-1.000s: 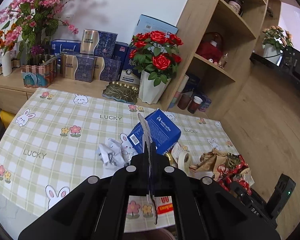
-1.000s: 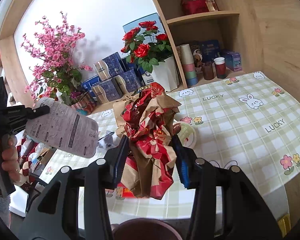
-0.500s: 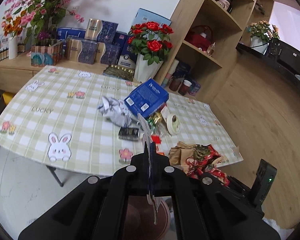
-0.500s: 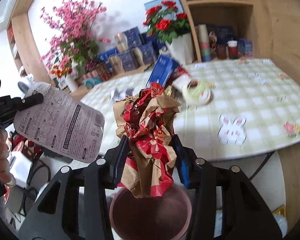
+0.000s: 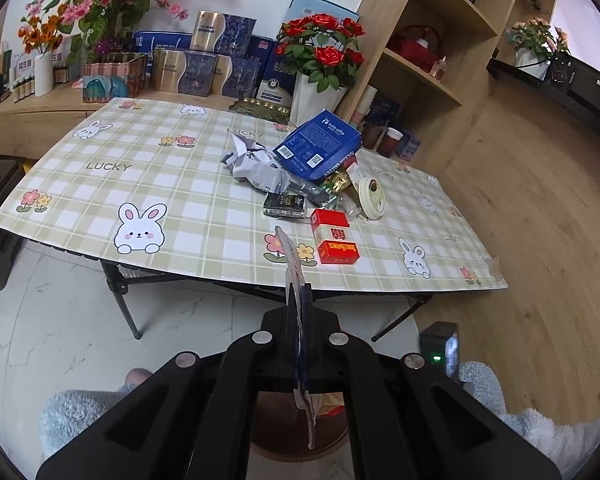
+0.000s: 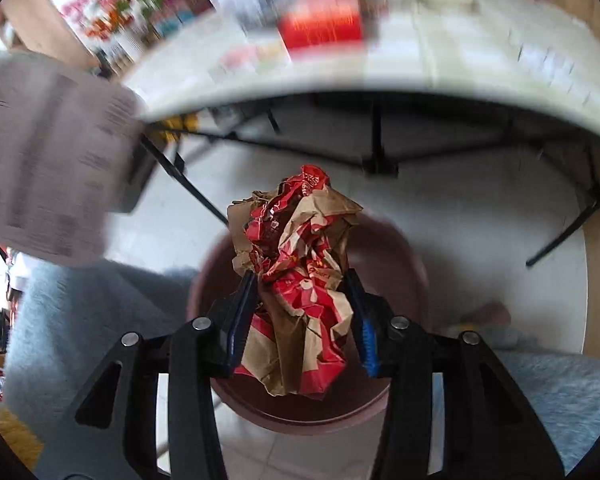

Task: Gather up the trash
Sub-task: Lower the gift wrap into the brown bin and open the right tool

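Note:
My right gripper (image 6: 300, 292) is shut on a crumpled red-and-brown paper bag (image 6: 296, 280) and points down over the round brown bin (image 6: 392, 260) on the floor. My left gripper (image 5: 300, 300) is shut on a flat printed packet (image 5: 296, 280), seen edge-on, with the same bin (image 5: 276, 432) below it. The packet (image 6: 48, 160) shows blurred at the left of the right wrist view. On the checked table (image 5: 140, 184) lie a blue box (image 5: 318, 150), a crumpled grey wrapper (image 5: 256, 168), a dark packet (image 5: 284, 206), a red box (image 5: 334, 236) and a round lid (image 5: 372, 200).
Black folding table legs (image 6: 376, 136) stand just beyond the bin. Fluffy grey-blue clothing of the person (image 5: 72, 412) flanks the bin on both sides. A rose vase (image 5: 314, 96) and gift boxes (image 5: 204, 64) line the table's far side; wooden shelves (image 5: 420, 60) stand at the right.
Both grippers have drawn back from the table and sunk toward the floor. The right one tipped downward and now holds the paper bag over the bin. Both grips are unchanged.

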A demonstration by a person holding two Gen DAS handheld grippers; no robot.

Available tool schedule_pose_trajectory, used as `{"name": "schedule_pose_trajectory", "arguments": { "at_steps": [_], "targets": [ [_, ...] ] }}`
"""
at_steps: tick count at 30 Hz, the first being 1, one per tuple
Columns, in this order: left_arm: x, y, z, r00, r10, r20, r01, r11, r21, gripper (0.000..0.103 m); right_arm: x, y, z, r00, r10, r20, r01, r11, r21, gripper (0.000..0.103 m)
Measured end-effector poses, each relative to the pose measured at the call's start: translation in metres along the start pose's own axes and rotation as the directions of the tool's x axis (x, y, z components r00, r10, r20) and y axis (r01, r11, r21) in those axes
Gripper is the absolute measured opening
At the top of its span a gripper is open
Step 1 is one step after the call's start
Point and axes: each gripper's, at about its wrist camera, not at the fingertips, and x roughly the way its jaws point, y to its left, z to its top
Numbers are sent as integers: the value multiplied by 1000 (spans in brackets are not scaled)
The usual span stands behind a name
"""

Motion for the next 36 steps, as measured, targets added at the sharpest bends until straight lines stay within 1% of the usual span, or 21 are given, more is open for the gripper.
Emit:
{"name": "schedule_pose_trajectory", "arguments": {
  "at_steps": [4,8,16,18,20,21,22,23,24,25,26,27,29,32,35,36],
  "targets": [
    [3,6,-4,1000,19,0,-19,1000,-12,1,21,-25,-5,998,-14,-64,21,994,112,46],
    [10,12,-9,1000,20,-21,-21,999,-40,1,19,-35,-5,998,-21,-56,30,985,168,48],
    [27,11,-18,998,25,-66,-28,999,-37,1,20,-34,-2,998,-23,-66,31,991,131,51],
    [29,10,-20,997,24,-74,-26,999,-34,1,22,-34,-1,997,-29,-67,37,991,128,56],
    [32,8,-20,996,23,-80,-25,999,-29,1,22,-35,0,998,-24,-58,31,991,130,56],
    [32,7,-21,996,23,-82,-25,999,-26,1,21,-34,1,998,-21,-52,27,991,130,61],
    [33,6,-21,996,23,-85,-25,999,-23,1,18,-34,2,999,-21,-40,26,991,128,65],
    [34,6,-22,996,23,-88,-25,999,-21,1,16,-32,2,999,-23,-30,27,992,126,72],
    [35,5,-22,996,22,-91,-24,1000,-19,1,12,-31,3,1000,-24,-12,25,992,121,76],
    [36,5,-22,995,22,-94,-24,1000,-18,1,8,-29,5,1000,-23,4,22,993,116,78],
    [37,5,-22,995,22,-97,-24,1000,-16,1,3,-27,6,1000,-23,21,21,994,109,81],
    [38,5,-23,995,23,-100,-25,1000,-14,1,-4,-25,7,999,-27,47,23,995,98,87],
    [40,5,-24,994,23,-108,-25,1000,-13,1,-19,-21,11,993,-45,106,36,996,77,93],
    [45,4,-26,992,29,-122,-30,1000,-9,1,-37,-18,15,984,-65,168,57,997,53,94],
    [48,4,-28,990,28,-136,-28,1000,-1,1,-60,-18,20,963,-96,253,90,995,34,97],
    [51,3,-30,989,29,-143,-29,1000,6,1,-70,-19,22,951,-106,289,103,994,25,97]
  ]
}}
